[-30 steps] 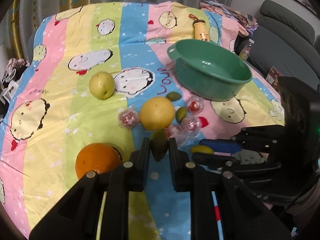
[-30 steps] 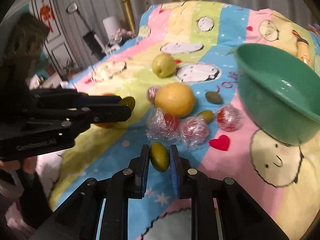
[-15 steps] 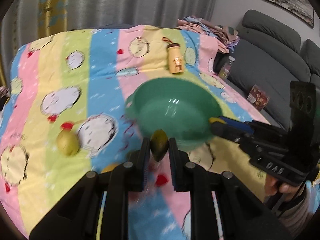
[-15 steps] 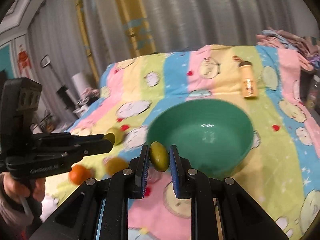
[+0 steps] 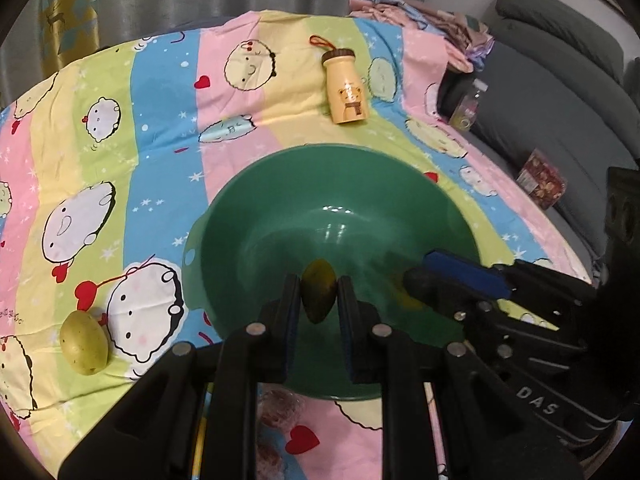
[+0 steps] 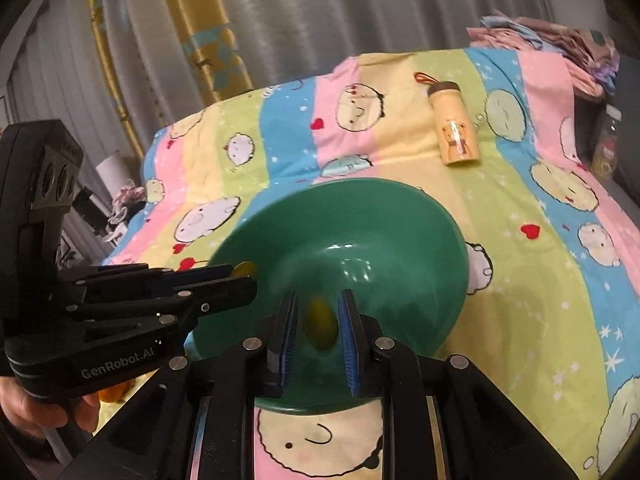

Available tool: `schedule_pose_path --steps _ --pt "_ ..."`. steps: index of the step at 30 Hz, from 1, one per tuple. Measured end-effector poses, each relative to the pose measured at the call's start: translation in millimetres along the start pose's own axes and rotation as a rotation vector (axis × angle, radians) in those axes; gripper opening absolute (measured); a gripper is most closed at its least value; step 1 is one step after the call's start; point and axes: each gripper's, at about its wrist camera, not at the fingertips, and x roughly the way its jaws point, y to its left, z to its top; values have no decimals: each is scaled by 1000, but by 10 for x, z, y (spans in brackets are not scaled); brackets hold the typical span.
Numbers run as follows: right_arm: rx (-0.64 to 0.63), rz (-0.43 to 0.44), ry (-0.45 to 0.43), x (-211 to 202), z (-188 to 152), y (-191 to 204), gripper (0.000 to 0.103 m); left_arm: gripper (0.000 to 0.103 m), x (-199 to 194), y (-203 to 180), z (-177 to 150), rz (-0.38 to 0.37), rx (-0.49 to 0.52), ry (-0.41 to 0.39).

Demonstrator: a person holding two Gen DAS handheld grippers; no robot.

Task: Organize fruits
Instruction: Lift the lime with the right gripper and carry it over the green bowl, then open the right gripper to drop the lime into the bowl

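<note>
With both grippers over the green bowl (image 5: pixel 256 240), the left gripper (image 5: pixel 319 300) clenching a green fruit (image 5: pixel 318 294) and the right gripper (image 6: pixel 318 322) pinching a blurred yellow-green fruit (image 6: pixel 320 322), we recommend low, central releases, the pear (image 5: pixel 84 342) waiting at 8 o'clock.

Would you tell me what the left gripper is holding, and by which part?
A small green fruit, pinched across its middle between the left gripper's jaws.

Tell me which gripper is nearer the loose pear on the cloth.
Left. The left gripper, shut on a green fruit over the bowl, has the pear just leftward; the right gripper sits farther right.
</note>
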Motion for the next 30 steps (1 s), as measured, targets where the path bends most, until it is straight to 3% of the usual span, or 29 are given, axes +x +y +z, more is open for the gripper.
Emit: schedule_pose_path --steps 3,6,8,13,20,30 --pt "20 -1 -10 -34 7 -40 27 23 15 -11 -7 15 12 0" --pt "37 -3 -27 -98 13 -68 38 46 -46 10 -14 24 6 -22" --pt "50 1 -42 -152 15 -92 41 69 -133 56 -27 35 -18 -53" --pt "81 11 -84 -296 22 -137 49 80 -445 236 -138 59 -68 -122" --pt "97 55 -116 -447 -1 -64 57 89 -812 533 -410 92 -178 -162" --pt "77 67 -112 -573 -58 96 78 103 -1187 739 -837 149 -271 -190"
